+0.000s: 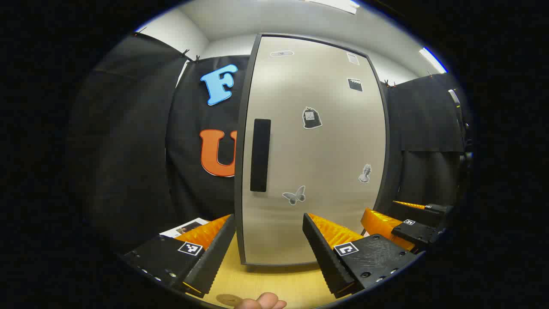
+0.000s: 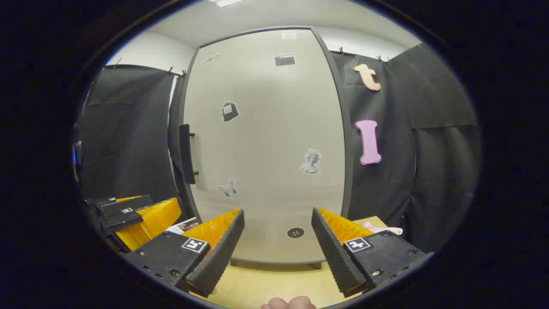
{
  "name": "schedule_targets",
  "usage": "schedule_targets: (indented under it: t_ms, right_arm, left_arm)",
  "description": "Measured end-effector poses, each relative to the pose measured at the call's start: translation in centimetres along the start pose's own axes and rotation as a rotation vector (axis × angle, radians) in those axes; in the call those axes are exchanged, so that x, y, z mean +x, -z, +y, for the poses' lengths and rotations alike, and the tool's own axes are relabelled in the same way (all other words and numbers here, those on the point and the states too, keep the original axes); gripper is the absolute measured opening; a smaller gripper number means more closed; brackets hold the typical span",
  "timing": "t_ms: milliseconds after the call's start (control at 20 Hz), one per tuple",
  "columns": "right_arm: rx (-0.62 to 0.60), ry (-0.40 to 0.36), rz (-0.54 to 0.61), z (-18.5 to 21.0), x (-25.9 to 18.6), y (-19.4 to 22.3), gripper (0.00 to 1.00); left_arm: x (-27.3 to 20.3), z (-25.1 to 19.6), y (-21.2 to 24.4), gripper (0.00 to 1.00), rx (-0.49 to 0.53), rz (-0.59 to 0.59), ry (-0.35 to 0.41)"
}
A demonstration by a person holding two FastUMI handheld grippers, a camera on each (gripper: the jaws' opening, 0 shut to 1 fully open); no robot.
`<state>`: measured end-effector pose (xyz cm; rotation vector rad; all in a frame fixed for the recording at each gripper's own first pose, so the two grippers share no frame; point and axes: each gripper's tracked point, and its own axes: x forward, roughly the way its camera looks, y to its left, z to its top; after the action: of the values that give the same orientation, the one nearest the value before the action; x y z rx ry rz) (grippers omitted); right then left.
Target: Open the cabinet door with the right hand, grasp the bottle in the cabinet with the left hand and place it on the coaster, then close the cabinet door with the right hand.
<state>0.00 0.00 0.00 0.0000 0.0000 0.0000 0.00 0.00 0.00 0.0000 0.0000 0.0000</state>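
**Both grippers facing a shut cabinet door**

Left gripper point(image 1: 269, 253): ribbed, wedge-shaped fingers point(image 1: 214, 253) are standing wide apart, gripping nothing, hovering over a pale wood-grain table point(image 1: 274, 283). A fingertip of the holding hand point(image 1: 263, 302) is peeking in at the bottom edge. Beyond the fingers the cabinet door point(image 1: 317, 150) is standing closed, a smooth matte beige panel in a dark frame, dotted with small stickers. Its handle point(image 1: 260, 155), a flat dark vertical bar, is sitting above and between the fingers, nearer the left one, well clear of both. The right gripper point(image 1: 407, 223) is showing off to the right.

Right gripper point(image 2: 278, 253): fingers are likewise spread, empty. The handle point(image 2: 185, 153) is lying up and left of them, on the door's left edge. Bottle is not visible behind the closed door.
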Motion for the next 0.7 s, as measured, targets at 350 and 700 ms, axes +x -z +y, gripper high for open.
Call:
schedule_targets:
  t_ms: [350, 700]
  right_arm:
    - [0.008, -0.009, 0.003, -0.66, -0.08, -0.22, 1.00]
    - [0.014, -0.021, 0.003, -0.68, -0.40, -0.35, 0.99]
  left_arm:
    - [0.17, -0.18, -0.26, 0.95, 0.002, -0.017, -0.008]
    - [-0.27, -0.58, -0.29, 0.95, 0.011, -0.020, -0.013]
